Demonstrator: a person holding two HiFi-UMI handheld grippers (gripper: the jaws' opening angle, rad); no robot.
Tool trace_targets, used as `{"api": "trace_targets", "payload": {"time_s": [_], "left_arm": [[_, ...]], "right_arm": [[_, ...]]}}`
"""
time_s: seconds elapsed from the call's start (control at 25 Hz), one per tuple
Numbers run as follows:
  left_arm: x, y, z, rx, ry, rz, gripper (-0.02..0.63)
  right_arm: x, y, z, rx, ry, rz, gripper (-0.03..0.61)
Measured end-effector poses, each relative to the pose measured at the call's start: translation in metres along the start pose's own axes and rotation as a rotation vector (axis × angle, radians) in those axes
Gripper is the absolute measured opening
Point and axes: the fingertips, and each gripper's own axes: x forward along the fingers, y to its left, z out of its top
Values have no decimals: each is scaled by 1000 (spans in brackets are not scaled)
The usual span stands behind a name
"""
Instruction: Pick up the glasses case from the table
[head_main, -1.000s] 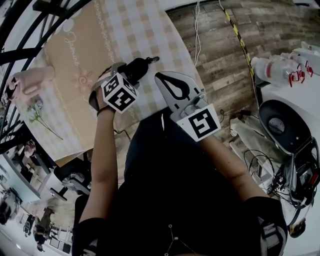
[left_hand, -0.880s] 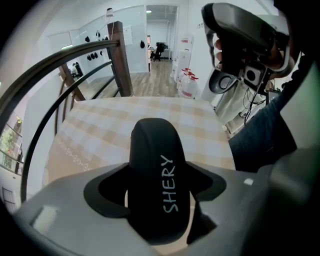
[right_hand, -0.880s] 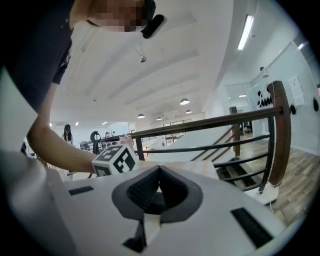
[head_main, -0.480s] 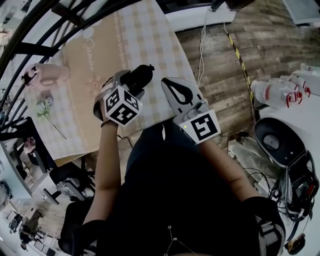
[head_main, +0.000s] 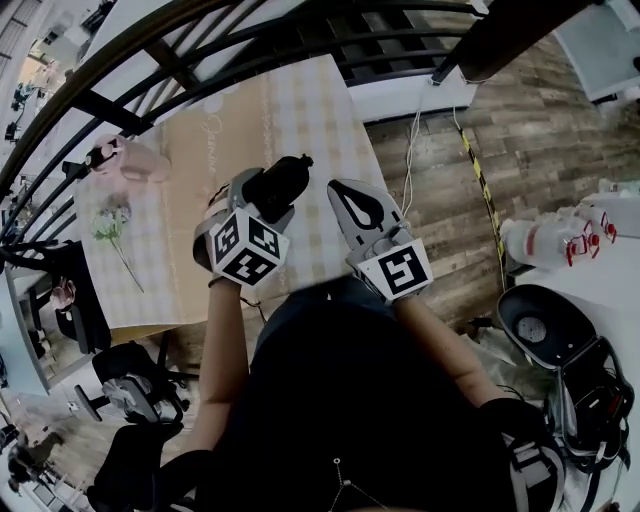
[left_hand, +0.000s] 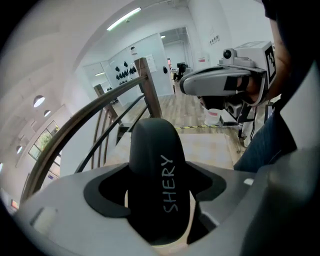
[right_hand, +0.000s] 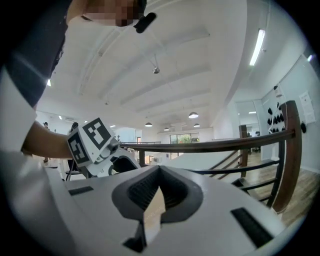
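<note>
Head view: the left tool (head_main: 262, 196) grips a black case (head_main: 279, 182) over the near part of the table (head_main: 320, 100). The case projects forward beyond the jaws. The right tool (head_main: 352, 196) is just beside it on the right, apart from the case, over the same part of the table. Each tool carries a marker cube (head_main: 247, 248) at its rear, nearest the person.

Left gripper view: the two jaws press against the case, one on each side. The case runs lengthwise between them, with the white lettering "SHERY" along its upper face. Its far end stands free, with the railing (left_hand: 105, 115) and the room behind it. The table surface lies beyond the jaws, lower in the view. The right tool shows at upper right.

Right gripper view: the jaws are together, the ribbed pads meet at the tip, and nothing is between them. The left tool and its cube show at the left.

Surroundings, head view: a checked cloth (head_main: 180, 270) covers the table. A pink object (head_main: 135, 160) and a flower sprig (head_main: 115, 222) lie on its left part, well apart from both tools. The dark railing curves along the far side of the table. A wood floor (head_main: 450, 150) lies to the right. White bottles (head_main: 560, 235) show near the right edge, well apart from the table.
</note>
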Motion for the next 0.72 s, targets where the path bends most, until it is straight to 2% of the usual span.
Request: {"api": "trace_targets", "payload": {"time_s": [0.4,0.72], "left_arm": [[-57,23,39,37,-95,178,356],[-104,42,65,-19,-237,346,356]], "right_arm": [[9,-7,29,-70,-41,-6,8],[17,-13,60,-138,-76,-24,8]]}}
